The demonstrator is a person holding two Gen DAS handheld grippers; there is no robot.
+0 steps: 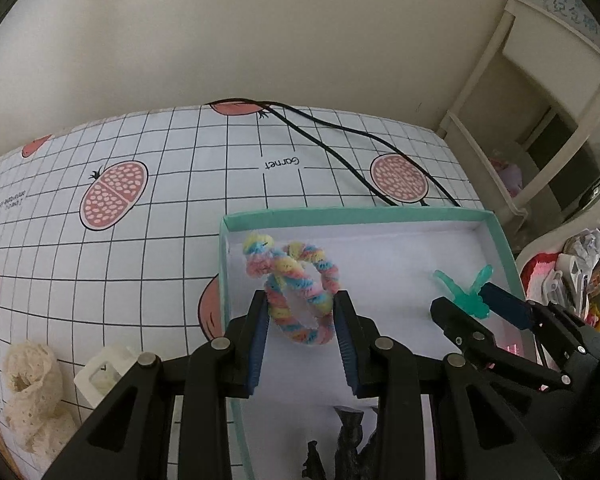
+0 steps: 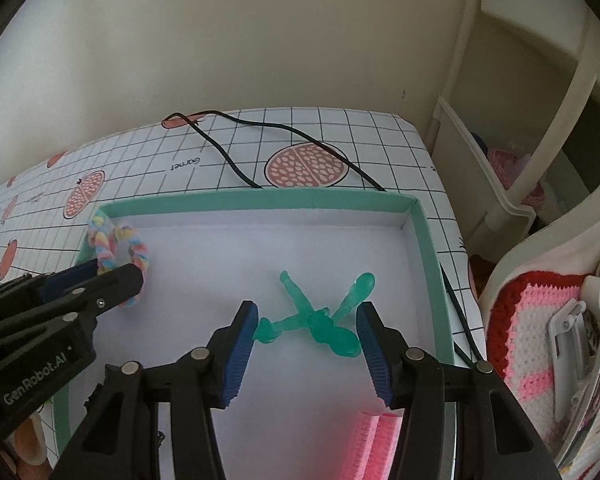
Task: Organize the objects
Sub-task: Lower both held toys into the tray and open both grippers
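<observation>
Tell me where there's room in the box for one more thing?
The white floor of the box is bare along its far wall, between the fuzzy ring and the green clip. Nearer, it's crowded: the pink roller, a black clip and both tools.

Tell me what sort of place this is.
Likely a home room, perhaps a bedroom or a child's room: a pomegranate-print gridded tablecloth, a cream shelf unit against the wall, and a crocheted red-and-pink piece beside the craft box.

Box (image 2: 424,248) middle floor free; fuzzy ring (image 2: 118,256) left, green clip (image 2: 320,320) right.
</observation>
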